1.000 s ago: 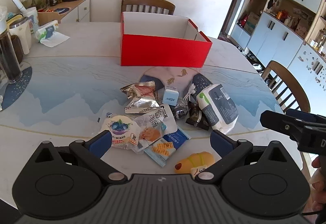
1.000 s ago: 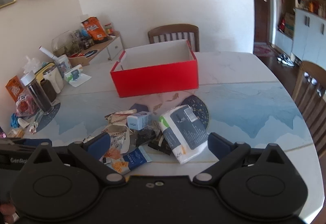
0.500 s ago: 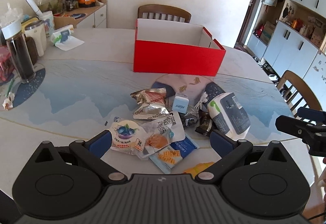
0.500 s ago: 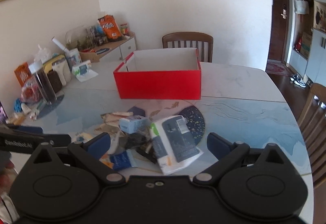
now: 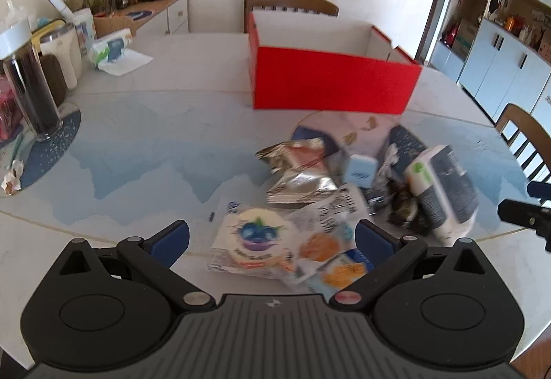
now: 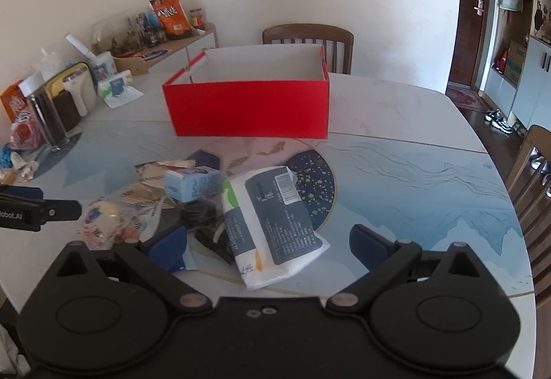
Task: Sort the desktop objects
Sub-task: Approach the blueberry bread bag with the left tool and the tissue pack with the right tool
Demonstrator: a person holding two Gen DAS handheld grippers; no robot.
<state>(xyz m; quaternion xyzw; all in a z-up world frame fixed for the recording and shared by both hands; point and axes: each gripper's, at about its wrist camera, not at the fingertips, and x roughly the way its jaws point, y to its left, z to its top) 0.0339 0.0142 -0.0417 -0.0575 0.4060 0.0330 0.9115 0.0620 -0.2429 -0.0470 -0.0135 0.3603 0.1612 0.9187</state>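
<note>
Left gripper (image 5: 272, 239) and right gripper (image 6: 268, 243), both spread wide and empty, hover at the near edge of a heap of crinkled foil and plastic snack packets (image 5: 299, 172). Behind the heap stands the open red cardboard box (image 6: 249, 106); a white-and-grey tissue pack (image 6: 272, 224) lies on the heap's right; a gripper arm (image 6: 38, 212) reads "Robot.AI".
</note>
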